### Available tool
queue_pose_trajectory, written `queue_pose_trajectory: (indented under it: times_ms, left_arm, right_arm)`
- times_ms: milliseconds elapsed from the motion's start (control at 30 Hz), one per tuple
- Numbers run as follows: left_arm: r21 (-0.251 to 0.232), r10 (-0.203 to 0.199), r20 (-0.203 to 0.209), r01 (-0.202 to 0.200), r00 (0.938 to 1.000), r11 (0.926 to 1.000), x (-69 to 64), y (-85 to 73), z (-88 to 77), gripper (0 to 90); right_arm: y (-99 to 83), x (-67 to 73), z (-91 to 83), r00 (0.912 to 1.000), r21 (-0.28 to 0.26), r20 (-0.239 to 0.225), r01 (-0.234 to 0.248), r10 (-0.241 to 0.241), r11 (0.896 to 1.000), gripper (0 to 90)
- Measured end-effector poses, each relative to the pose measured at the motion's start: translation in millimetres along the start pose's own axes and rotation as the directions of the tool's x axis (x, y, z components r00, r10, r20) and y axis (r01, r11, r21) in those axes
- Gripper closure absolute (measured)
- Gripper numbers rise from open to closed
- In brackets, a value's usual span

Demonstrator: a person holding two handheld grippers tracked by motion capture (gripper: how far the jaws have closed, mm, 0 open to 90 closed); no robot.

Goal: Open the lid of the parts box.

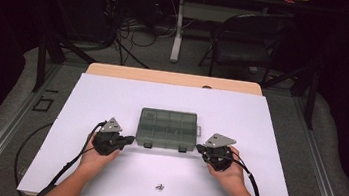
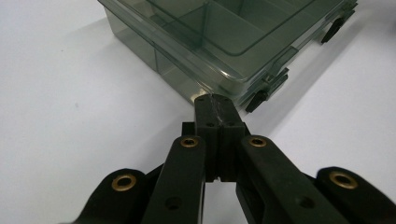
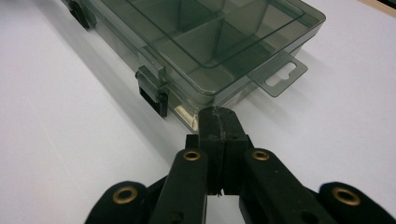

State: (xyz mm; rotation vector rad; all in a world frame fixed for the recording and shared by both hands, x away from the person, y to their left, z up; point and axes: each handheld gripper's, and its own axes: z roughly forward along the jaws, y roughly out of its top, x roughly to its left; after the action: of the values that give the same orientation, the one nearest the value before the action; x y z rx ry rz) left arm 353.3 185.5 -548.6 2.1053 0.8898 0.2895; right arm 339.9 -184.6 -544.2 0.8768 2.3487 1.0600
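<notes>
Here you had the smoky compartment box (image 1: 167,129) lying flat on the white board (image 1: 112,95), lid down, squarely between your hands. Your left gripper (image 1: 129,140) had its jaws pressed together on nothing, tips at the box's near left corner; your right gripper (image 1: 199,148) was likewise closed and empty at the near right corner. A few small screws (image 1: 160,187) lay near the board's front edge.

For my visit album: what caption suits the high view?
Two hand-held grippers, left gripper and right gripper, shut, flanking a closed compartment box.
</notes>
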Motion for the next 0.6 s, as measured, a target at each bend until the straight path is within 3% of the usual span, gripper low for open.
queue_pose_trajectory:
  times_ms: [433, 600]
  left_arm:
    - [0.001, -0.004, 0.003, 0.004, 1.0, 1.0, -1.6, -0.1, 1.0, 90.0]
    - [0.012, 0.016, 0.005, -0.016, 0.9999, 0.9998, -2.7, -0.1, 2.1, 90.0]
  right_arm:
    - [-0.7, 0.4, 2.9, 0.9999, 0.008, -0.013, 0.01, -0.009, 1.0, 89.9]
    - [-0.6, 0.6, 3.0, 0.9999, 0.007, -0.012, 0.01, -0.01, 1.0, 89.9]
